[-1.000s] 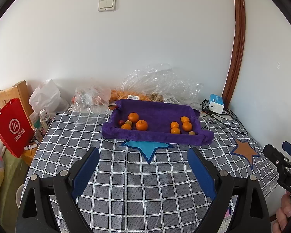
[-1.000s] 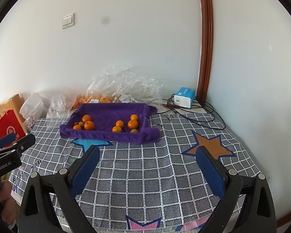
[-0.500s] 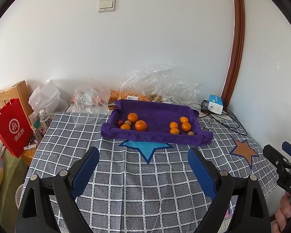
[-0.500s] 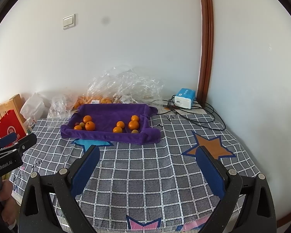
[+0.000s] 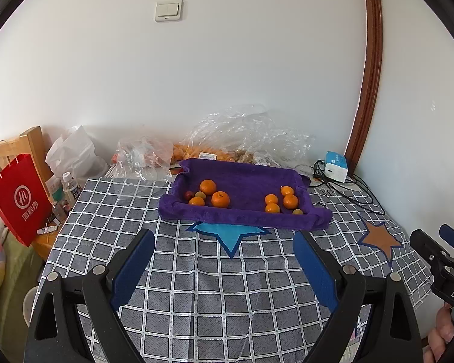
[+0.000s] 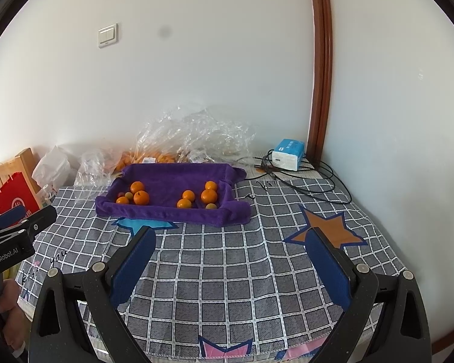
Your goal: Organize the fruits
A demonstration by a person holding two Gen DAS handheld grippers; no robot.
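A purple cloth-lined tray [image 5: 245, 178] sits at the far side of the checked table; it also shows in the right wrist view [image 6: 172, 178]. It holds two clusters of oranges and small fruits: a left group [image 5: 210, 195] [image 6: 136, 195] and a right group [image 5: 283, 201] [image 6: 199, 198]. My left gripper [image 5: 222, 260] is open and empty, above the tablecloth in front of the tray. My right gripper [image 6: 230, 260] is open and empty, further right and also short of the tray.
Clear plastic bags with more fruit [image 5: 245, 139] lie behind the tray against the wall. A blue-white box with cables [image 6: 287, 154] sits at the back right. A red paper bag [image 5: 18, 193] and a bottle [image 5: 71, 184] stand off the table's left edge.
Both grippers have shifted only slightly; the tray sits a little higher in the views. Jaws stay open.
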